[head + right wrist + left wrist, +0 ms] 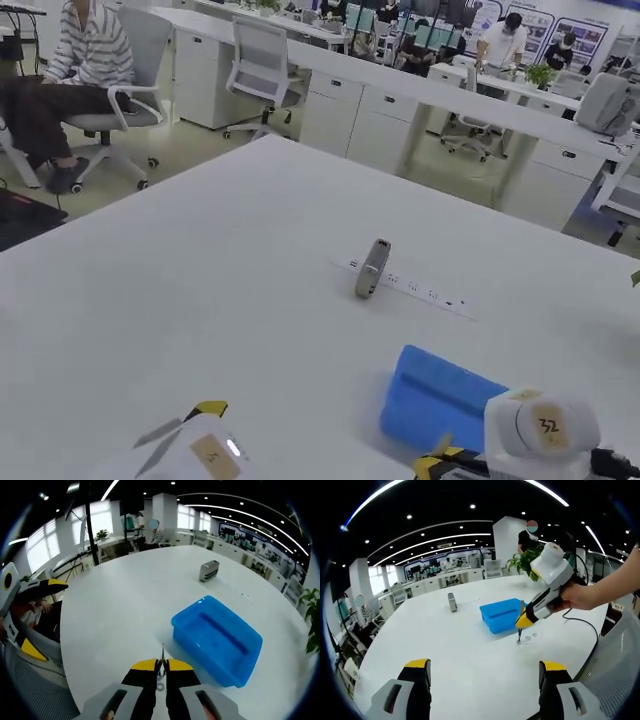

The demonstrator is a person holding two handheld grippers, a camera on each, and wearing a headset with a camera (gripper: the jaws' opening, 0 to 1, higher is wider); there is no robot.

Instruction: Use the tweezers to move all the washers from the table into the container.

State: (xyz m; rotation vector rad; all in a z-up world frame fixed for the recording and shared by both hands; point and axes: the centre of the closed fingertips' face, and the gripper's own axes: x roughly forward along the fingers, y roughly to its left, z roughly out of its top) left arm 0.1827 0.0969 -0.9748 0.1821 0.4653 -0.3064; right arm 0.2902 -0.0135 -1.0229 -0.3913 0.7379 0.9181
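Right gripper view had the right hand-held gripper pressed together on the tweezers, their thin metal tips angled down at the white tabletop just short of the container. And that container looked empty: a shallow rectangular tub of glossy blue plastic with rounded corners, nothing seen on its floor. So by my read the job was barely under way, with every washer yet to go in. Over in the left gripper view, the washers lay on the tabletop right by the tweezer tips, small flat pale rings close together beside the container's wall. Their count was too fine to call, and so was whether one was already pinched. Left hand-held gripper hung with its yellow-tipped jaws spread wide, holding nothing. Farther back, a grey metal block stood well apart, smooth and dull.
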